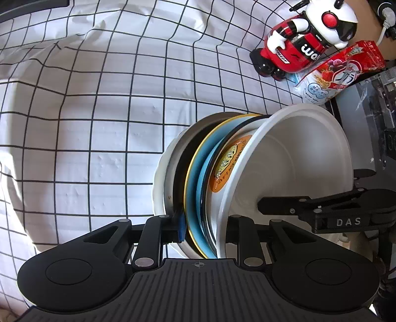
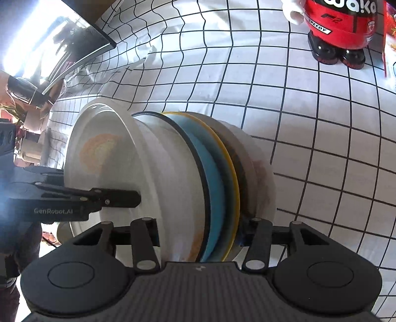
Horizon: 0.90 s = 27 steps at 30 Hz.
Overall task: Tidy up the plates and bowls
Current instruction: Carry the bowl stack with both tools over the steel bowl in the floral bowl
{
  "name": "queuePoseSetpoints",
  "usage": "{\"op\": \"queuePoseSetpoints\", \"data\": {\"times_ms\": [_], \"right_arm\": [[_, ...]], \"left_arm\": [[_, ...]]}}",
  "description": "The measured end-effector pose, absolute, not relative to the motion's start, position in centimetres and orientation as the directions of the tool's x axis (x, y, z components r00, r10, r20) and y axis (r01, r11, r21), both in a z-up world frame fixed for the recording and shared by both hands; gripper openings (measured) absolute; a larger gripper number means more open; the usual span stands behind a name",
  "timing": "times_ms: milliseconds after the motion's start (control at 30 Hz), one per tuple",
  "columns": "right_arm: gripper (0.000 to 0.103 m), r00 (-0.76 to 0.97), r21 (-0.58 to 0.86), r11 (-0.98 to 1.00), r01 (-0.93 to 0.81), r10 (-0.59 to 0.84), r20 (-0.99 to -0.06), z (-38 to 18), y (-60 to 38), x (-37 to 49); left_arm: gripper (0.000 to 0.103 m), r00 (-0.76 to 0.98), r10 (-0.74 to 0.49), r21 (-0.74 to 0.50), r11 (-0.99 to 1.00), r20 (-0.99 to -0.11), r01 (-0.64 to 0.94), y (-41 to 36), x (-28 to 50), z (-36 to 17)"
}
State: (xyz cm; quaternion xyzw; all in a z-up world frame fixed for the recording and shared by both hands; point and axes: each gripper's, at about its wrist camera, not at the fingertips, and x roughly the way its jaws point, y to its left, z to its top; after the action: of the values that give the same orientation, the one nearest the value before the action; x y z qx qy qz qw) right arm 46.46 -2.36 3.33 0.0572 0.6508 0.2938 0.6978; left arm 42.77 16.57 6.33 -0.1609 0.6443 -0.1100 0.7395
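We pinch a nested stack of plates and bowls point(image 1: 198, 173) from both rims, left gripper point(image 1: 203, 229) and right gripper point(image 2: 198, 232), above the checked tablecloth point(image 1: 86, 123); uneven squeeze could let dishes slide apart and fall.

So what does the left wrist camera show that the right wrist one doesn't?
Only the left wrist view shows the toy's head, most of the snack bag and the orange label between the dishes. Only the right wrist view shows the shiny dark panel at top left and the orange tint inside the white bowl. Both show the stack of dishes on edge, the checked cloth, the red toy and each gripper reaching into the other's picture.
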Motion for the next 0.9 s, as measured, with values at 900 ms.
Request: {"op": "queuePoseSetpoints", "data": {"times_ms": [900], "right_arm": [[0.043, 0.069, 0.405, 0.835, -0.373, 0.46, -0.885, 5.6, -3.3, 46.0]], "left_arm": [[0.022, 0.155, -0.295, -0.303, 0.953, -0.943, -0.026, 15.8, 43.1, 6.3]]}}
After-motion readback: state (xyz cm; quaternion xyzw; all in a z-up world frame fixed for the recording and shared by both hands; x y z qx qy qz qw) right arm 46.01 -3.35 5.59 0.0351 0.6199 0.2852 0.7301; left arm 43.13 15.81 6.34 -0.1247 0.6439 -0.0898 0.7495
